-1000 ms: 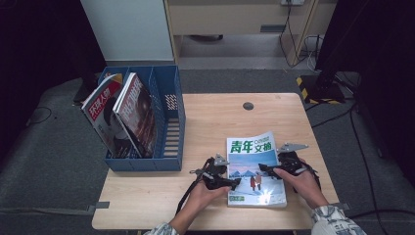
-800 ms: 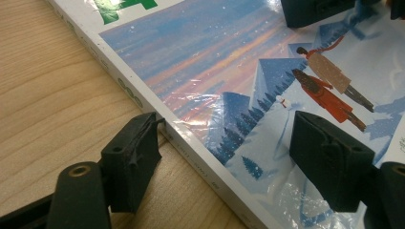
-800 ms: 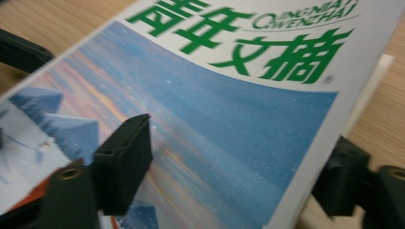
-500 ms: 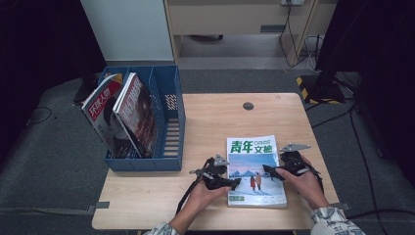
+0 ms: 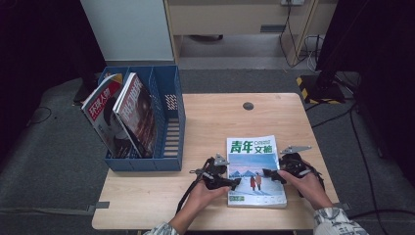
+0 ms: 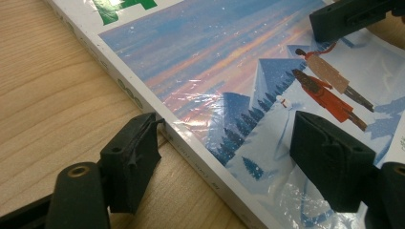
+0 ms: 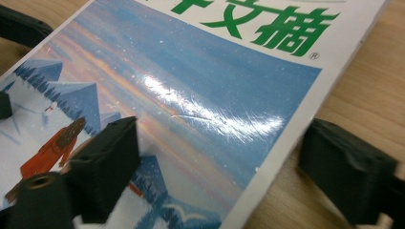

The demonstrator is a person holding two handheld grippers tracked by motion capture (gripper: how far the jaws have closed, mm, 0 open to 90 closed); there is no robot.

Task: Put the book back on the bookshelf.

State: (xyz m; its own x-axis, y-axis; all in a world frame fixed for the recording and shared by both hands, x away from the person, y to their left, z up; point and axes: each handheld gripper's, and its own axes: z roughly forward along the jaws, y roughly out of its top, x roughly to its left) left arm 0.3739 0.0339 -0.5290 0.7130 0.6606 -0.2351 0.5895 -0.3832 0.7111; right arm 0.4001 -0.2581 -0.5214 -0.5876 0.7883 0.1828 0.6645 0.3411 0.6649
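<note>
Right now, a magazine (image 5: 255, 171) is lying flat on the worktop (image 5: 210, 122), and each side edge is straddled by a tool. By the left tool (image 5: 234, 183), the left edge is straddled: one jaw is seen over the cover, the other on the wood, and neither is pressed on the paper, so this tool is open. By the right tool (image 5: 268, 173), the right edge is straddled the same way, with gaps at both jaws, so nothing is gripped there either. Its jaws have just been closing, with the edge of the magazine between them.

If only the shiny cover is pinched, it could be bent or torn. If the tools are lifted unevenly, the magazine could be dropped.

Farther off, beyond the left tool, a blue file box (image 5: 169, 117) is seen with two magazines (image 5: 122, 115) stood inside.

Compared with a second ago, the magazine has been slid a little nearer to the person.
</note>
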